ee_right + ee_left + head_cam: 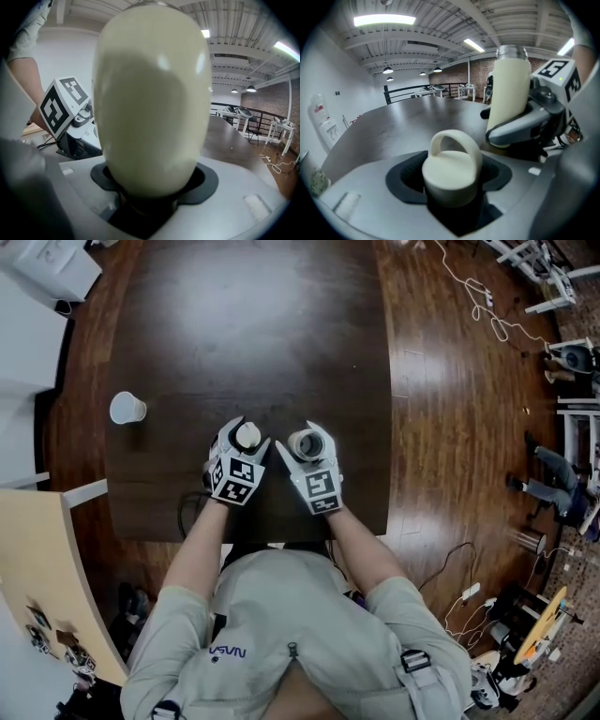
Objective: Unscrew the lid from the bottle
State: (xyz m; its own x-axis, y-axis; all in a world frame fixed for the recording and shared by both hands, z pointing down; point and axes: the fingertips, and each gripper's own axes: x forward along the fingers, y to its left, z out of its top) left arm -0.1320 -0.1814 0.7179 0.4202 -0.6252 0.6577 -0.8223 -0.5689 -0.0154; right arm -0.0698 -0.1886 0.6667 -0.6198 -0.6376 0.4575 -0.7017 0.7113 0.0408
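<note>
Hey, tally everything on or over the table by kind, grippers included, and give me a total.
Bottle: 1
Lid: 1
Cup: 1
Grippers: 2 (left gripper, right gripper)
Total: 5

A dark table point(253, 334) is set on a wooden floor point(450, 446); the ribbed ceiling point(440, 28) is lit by strip lights point(384, 20).

Loft-style workshop: brick wall point(474, 75), bare ceiling beams point(412, 37), cables point(472, 284) on floor point(450, 427)
</note>
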